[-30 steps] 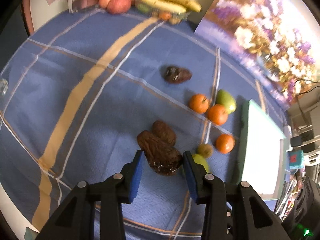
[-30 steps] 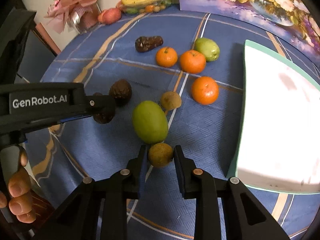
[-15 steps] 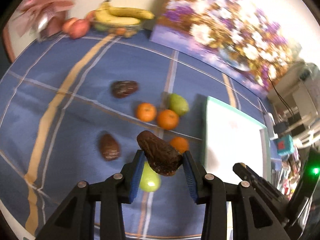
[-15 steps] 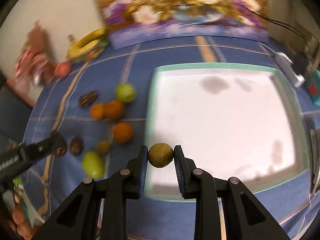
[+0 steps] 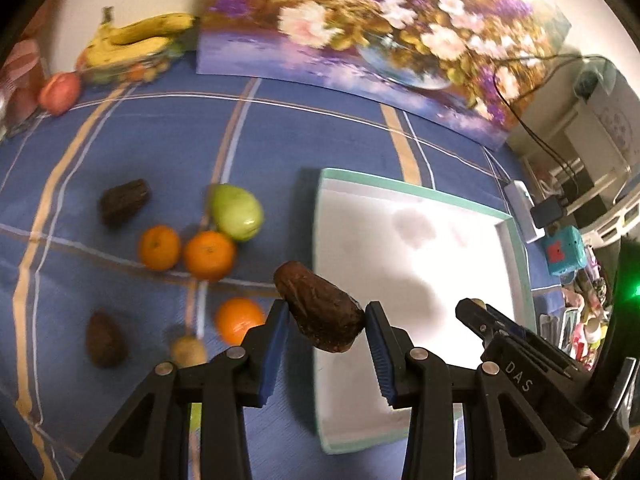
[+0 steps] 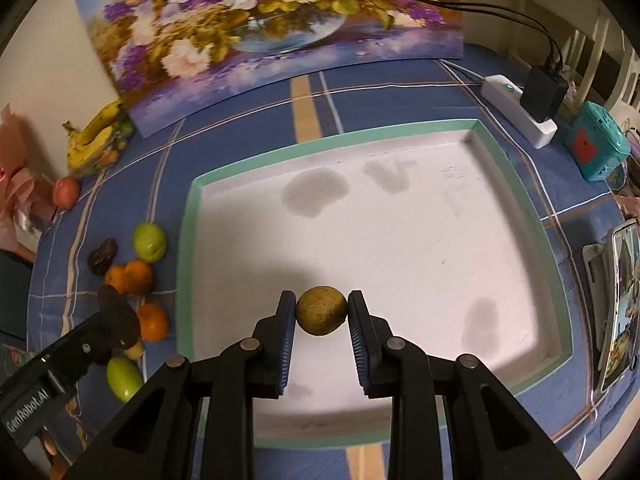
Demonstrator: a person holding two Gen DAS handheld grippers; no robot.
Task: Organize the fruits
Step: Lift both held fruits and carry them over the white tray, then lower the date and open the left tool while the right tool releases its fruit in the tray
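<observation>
My left gripper (image 5: 326, 311) is shut on a dark brown wrinkled avocado (image 5: 312, 300), held in the air over the left rim of the white tray with a green rim (image 5: 516, 240). My right gripper (image 6: 321, 301) is shut on a small round brownish fruit (image 6: 321, 316) above the near part of the tray (image 6: 186, 240), whose floor is bare. In the right wrist view the left gripper (image 6: 116, 322) shows at lower left with its avocado. Loose on the blue cloth lie a green pear (image 5: 236, 212), three oranges (image 5: 209, 255), two dark avocados (image 5: 124, 202) and a small brown fruit (image 5: 188, 350).
A flower painting (image 5: 380, 28) leans at the back, with bananas (image 5: 136, 40) and a red apple (image 5: 60, 92) to its left. A power strip with a charger (image 6: 520, 120), a teal box (image 6: 596, 146) and a phone (image 6: 620, 300) lie right of the tray.
Both grippers have carried their fruits to the right, from over the loose fruit to over the tray. The tray now fills the right wrist view.
</observation>
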